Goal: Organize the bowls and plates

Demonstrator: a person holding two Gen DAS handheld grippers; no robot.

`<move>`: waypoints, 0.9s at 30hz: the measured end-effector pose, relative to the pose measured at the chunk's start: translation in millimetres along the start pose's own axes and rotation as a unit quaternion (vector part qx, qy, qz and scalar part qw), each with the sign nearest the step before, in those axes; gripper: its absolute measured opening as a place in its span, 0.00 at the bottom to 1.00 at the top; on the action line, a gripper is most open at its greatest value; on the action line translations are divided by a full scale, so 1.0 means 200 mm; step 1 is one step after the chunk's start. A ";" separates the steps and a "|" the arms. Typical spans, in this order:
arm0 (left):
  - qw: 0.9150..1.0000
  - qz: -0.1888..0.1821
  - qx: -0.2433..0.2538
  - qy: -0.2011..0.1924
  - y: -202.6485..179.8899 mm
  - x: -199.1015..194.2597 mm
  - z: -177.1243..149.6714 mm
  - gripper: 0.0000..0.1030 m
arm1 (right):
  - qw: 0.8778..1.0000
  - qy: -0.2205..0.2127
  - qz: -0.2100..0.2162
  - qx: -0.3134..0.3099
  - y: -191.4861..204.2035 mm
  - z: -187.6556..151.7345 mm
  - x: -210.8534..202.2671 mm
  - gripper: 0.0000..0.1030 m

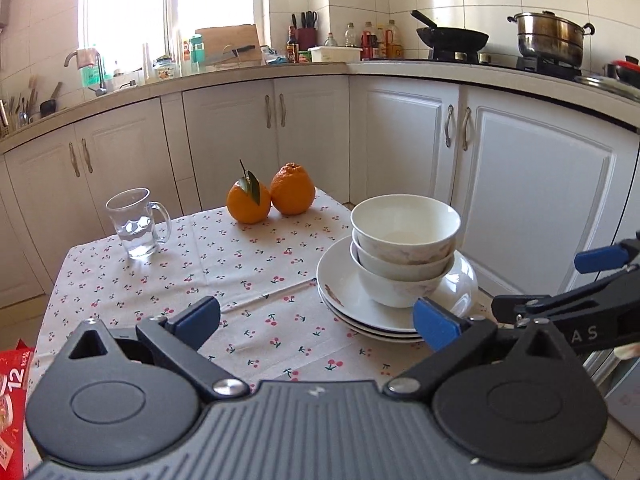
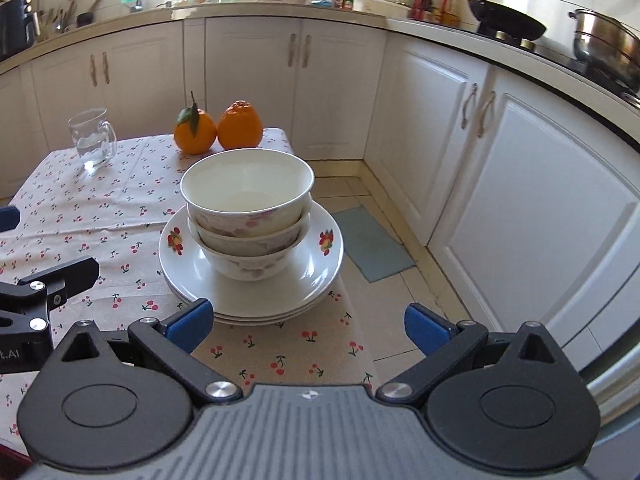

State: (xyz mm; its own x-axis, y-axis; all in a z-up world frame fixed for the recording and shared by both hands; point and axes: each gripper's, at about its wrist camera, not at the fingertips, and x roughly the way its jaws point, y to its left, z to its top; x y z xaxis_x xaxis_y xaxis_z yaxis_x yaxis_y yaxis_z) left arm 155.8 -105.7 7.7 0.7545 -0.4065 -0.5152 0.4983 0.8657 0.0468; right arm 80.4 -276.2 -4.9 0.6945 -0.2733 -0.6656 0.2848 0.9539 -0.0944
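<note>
Three white bowls (image 1: 404, 248) are nested in one stack on a stack of white plates (image 1: 348, 300) at the right side of the table. The same bowls (image 2: 246, 216) and plates (image 2: 316, 268) sit centred in the right wrist view. My left gripper (image 1: 316, 322) is open and empty, low over the cloth just left of the plates. My right gripper (image 2: 308, 326) is open and empty, just in front of the plates' near rim. The right gripper also shows in the left wrist view (image 1: 560, 280).
Two oranges (image 1: 270, 194) sit at the table's far edge and a glass mug (image 1: 136, 224) with water at the far left. The cherry-print tablecloth (image 1: 240, 264) covers the table. White cabinets and a floor mat (image 2: 372, 244) lie beyond the right edge. A red packet (image 1: 12, 392) is at lower left.
</note>
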 end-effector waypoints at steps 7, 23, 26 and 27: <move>1.000 0.026 -0.007 -0.014 -0.02 -0.19 0.00 0.99 | 0.999 -0.043 -0.027 0.013 0.05 -0.06 -0.26 1.00; 0.998 0.057 -0.025 -0.024 -0.02 -0.31 -0.03 0.99 | 0.996 -0.076 -0.031 0.022 0.07 -0.10 -0.43 1.00; 0.998 0.058 -0.026 -0.023 -0.02 -0.31 -0.03 0.99 | 0.996 -0.076 -0.032 0.022 0.07 -0.10 -0.43 1.00; 0.998 0.060 -0.027 -0.022 -0.02 -0.31 -0.03 0.99 | 0.996 -0.076 -0.032 0.022 0.07 -0.10 -0.43 1.00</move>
State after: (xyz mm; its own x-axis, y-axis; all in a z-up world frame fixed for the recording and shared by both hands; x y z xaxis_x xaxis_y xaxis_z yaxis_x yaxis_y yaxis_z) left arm 105.3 -82.8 34.2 0.8261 -0.3103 -0.4705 0.3804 0.9229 0.0592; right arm 11.1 -236.1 36.7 0.7649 -0.3520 -0.5395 0.3583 0.9285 -0.0978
